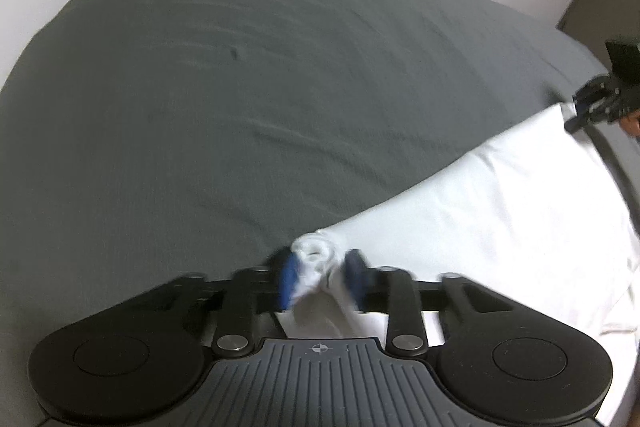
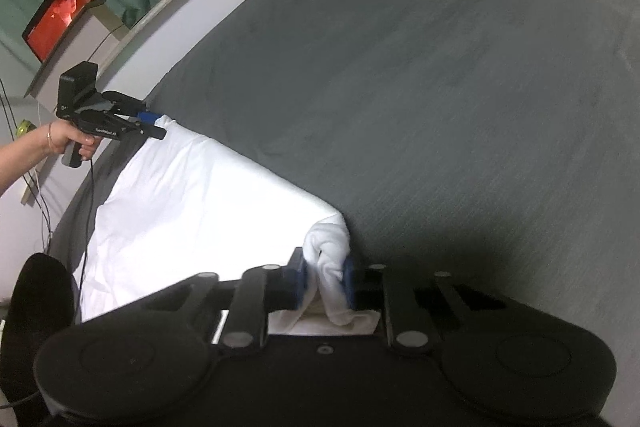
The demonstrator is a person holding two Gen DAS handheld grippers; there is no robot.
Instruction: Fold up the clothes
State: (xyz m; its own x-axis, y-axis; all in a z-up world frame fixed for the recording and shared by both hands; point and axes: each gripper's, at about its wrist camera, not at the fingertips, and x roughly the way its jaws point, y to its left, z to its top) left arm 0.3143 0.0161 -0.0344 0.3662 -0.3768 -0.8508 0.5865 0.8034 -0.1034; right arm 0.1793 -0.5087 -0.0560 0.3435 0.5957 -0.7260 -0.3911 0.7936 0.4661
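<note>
Left wrist view shows the left gripper (image 1: 320, 277) and right gripper (image 2: 325, 281) each clenching a bunched corner of the white garment (image 2: 192, 203) above the grey bed (image 1: 260, 87).

Garment (image 2: 192, 211) on bed (image 2: 440, 87), stretched between left gripper (image 1: 320, 275) and right gripper (image 2: 326, 279).

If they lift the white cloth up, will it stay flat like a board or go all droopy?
Probably droopy. The white cloth bunches into soft rolls where the right gripper and left gripper pinch it, so it looks floppy. It also seems thin and light, creasing easily on the grey bed.
</note>
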